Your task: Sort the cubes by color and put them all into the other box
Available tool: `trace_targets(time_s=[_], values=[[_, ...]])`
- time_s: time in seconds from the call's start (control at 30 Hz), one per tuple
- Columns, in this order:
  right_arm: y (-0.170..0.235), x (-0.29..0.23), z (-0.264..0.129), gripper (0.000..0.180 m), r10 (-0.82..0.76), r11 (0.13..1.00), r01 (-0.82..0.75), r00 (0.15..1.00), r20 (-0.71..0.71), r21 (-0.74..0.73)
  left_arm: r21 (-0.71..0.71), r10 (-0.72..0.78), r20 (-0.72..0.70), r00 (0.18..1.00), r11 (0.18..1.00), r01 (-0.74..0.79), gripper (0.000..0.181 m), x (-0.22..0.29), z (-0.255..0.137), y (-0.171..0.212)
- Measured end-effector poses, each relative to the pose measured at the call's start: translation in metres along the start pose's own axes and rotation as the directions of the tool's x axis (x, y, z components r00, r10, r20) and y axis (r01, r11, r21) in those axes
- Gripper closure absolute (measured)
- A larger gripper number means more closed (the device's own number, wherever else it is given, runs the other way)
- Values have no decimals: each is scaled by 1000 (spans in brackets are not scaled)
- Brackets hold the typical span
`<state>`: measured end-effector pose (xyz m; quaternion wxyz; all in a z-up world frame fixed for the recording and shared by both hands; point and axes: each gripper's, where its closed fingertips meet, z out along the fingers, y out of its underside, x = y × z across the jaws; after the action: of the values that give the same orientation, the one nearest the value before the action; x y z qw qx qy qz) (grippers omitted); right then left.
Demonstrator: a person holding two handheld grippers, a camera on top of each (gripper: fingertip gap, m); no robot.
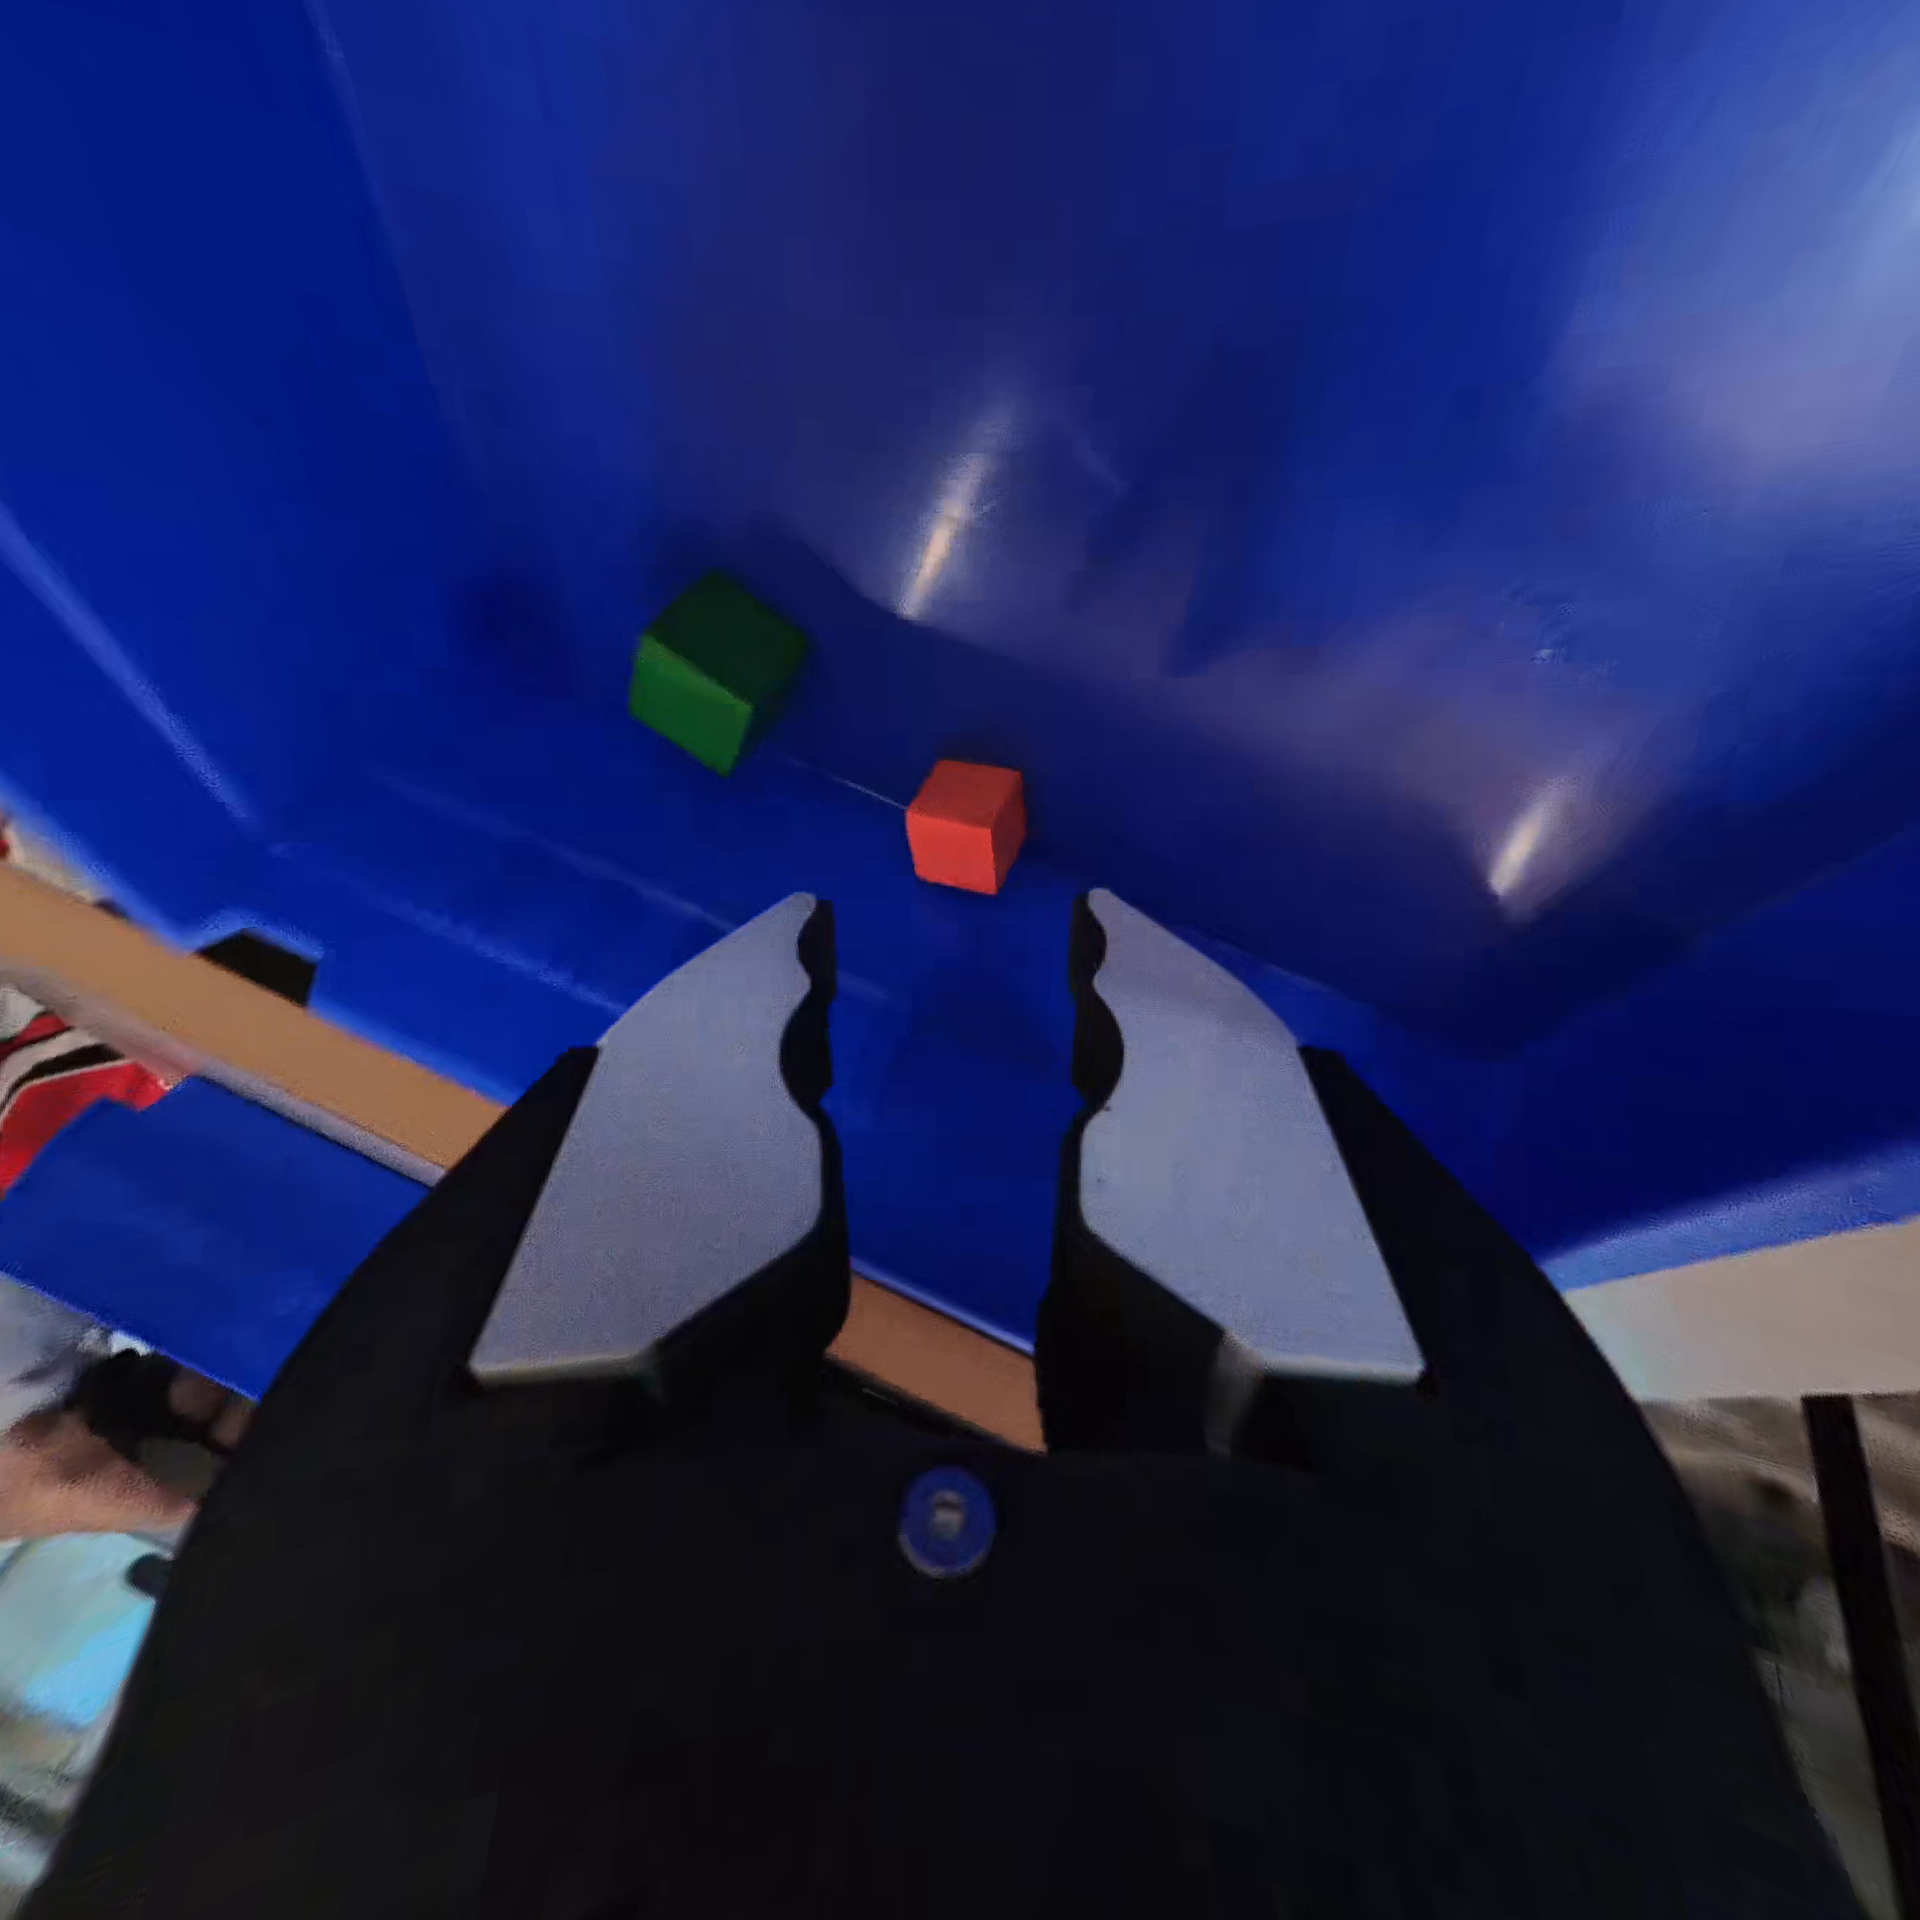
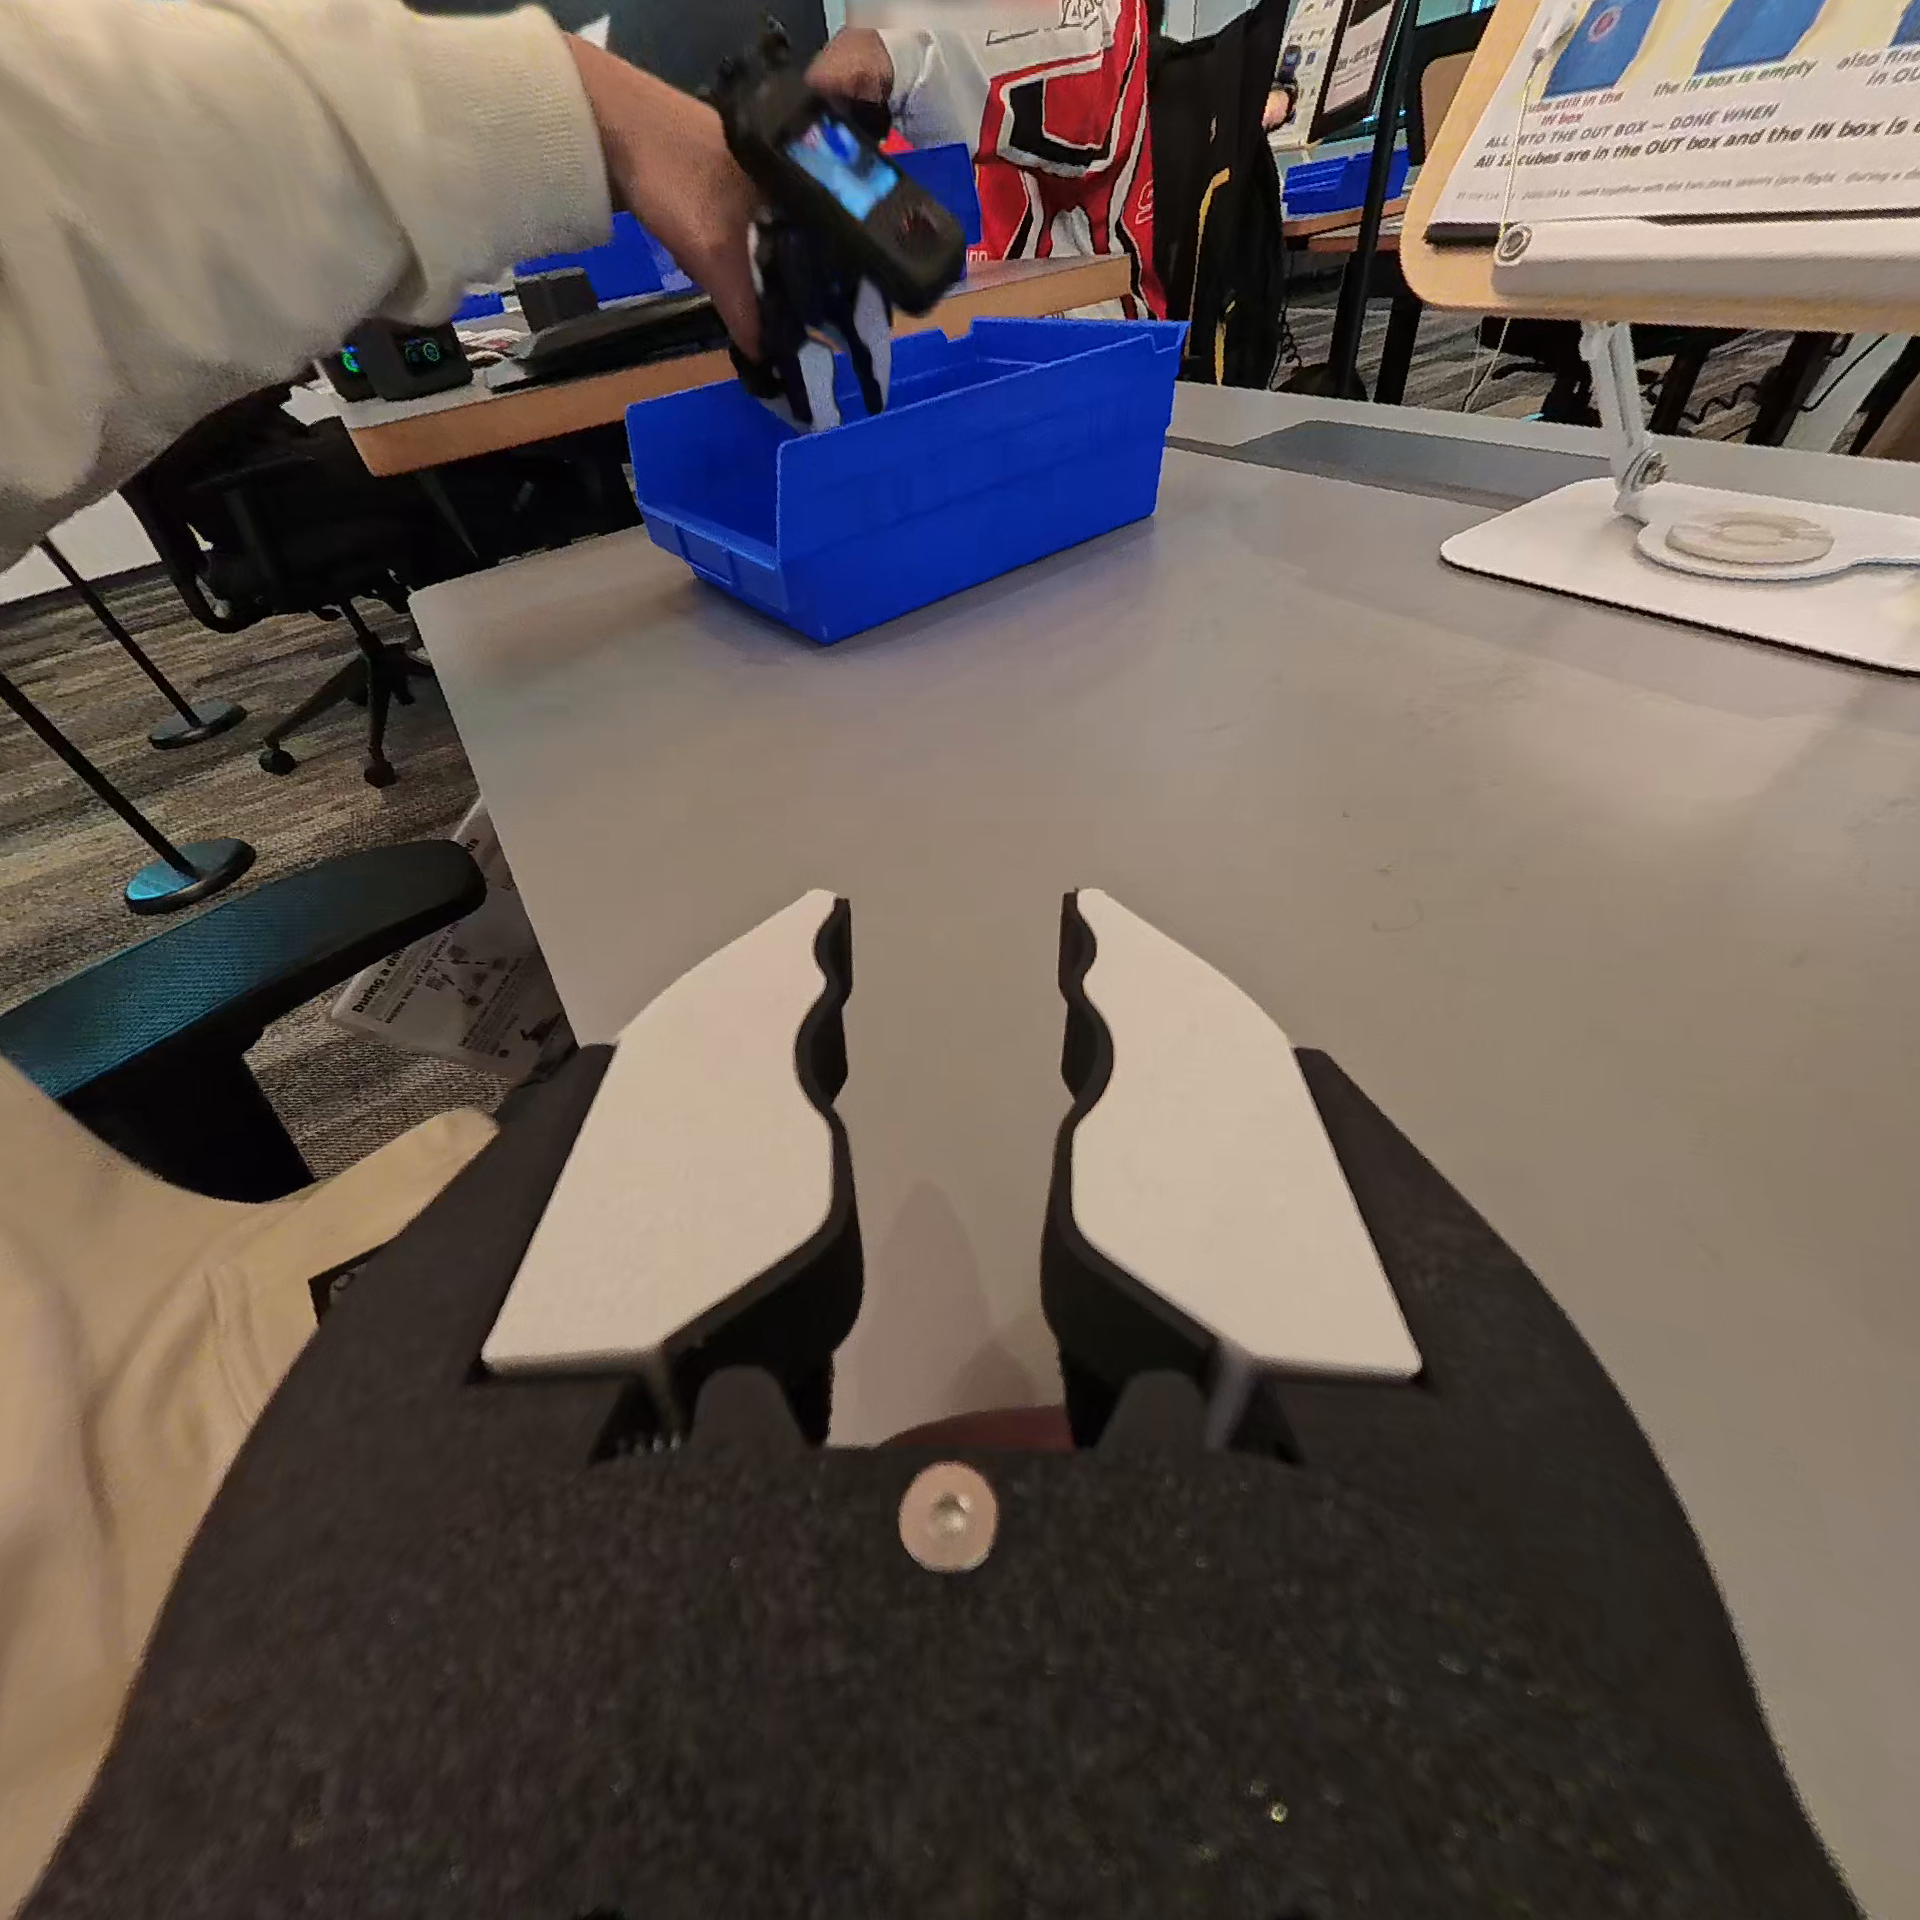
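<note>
Left claw [image 1: 951, 914] sits at lower centre of the left wrist view, jaws apart, nothing between them, tips inside the blue box [image 1: 1351, 416]. Just past the tips, centre frame, a red cube [image 1: 964, 826] lies on the box floor; up and left of it a green cube [image 1: 715, 670], slightly apart from the red one, not touching. Blue walls fill the upper frame, blurred with glare streaks at right. At left edge a tan bench edge [image 1: 260, 1029] shows through the box's cut-out, and a red-and-white garment [image 1: 62, 1081] beyond. Right claw [image 2: 956, 904] at lower centre of the right wrist view, jaws spread, empty, hovering over bare grey bench [image 2: 1351, 883]. Cream sleeve [image 2: 156, 1403] at lower left beside it. Upper centre of that frame: the blue box [image 2: 935, 499] stands on the far part of the bench, with the left claw [image 2: 826, 390] dipped into it from above, held by a hand [image 2: 675, 197] coming off a cream sleeve at upper left. White stand base [image 2: 1714, 561] at right edge, an instruction board [image 2: 1662, 156] on it at upper right. Black chair armrest [image 2: 229, 966] at left, more blue bins [image 2: 1340, 182] on benches far back.
</note>
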<state>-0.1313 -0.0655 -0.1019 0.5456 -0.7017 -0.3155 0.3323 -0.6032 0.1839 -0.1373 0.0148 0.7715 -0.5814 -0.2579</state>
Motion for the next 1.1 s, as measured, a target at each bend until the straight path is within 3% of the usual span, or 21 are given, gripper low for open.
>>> trace_targets(time_s=[0.2, 0.33, 0.4, 0.5, 0.63, 0.77, 0.87, 0.97, 1.1], values=[[2, 2, -3, 143, 43, 999, -43, 999, 16, 4, -109, -12, -155, 988, 994, -5, 137, -2, 31, 3], [2, 2, -2, 144, 63, 998, -63, 997, 32, 0, -173, 22, -156, 988, 984, -49, 135, -3, 45, 7], [2, 2, -2, 144, 64, 998, -64, 997, 34, 0, -189, 32, -168, 985, 980, -64, 156, 0, 51, 7], [3, 2, -1, 145, 66, 998, -66, 997, 37, -8, -230, 19, -195, 981, 971, -64, 158, 5, 51, 9], [3, 1, -1, 146, 72, 997, -71, 997, 42, -7, -137, -4, -198, 980, 990, -23, 158, 11, 29, 5], [1, 1, -4, 147, 69, 998, -69, 997, 41, -3, 140, -54, -85, 995, 988, 65, 159, 5, -28, -15], [-3, 4, -7, 148, 49, 999, -49, 999, 24, 6, 463, -123, 9, 992, 880, 105, 158, 10, -91, -45], [-8, 8, -11, 148, 50, 999, -51, 999, 13, 19, 739, -186, 83, 979, 670, 65, 159, 35, -158, -77], [-10, 15, -13, 148, 75, 997, -75, 997, 6, 20, 904, -278, 163, 947, 427, -30, 159, 81, -211, -104]])
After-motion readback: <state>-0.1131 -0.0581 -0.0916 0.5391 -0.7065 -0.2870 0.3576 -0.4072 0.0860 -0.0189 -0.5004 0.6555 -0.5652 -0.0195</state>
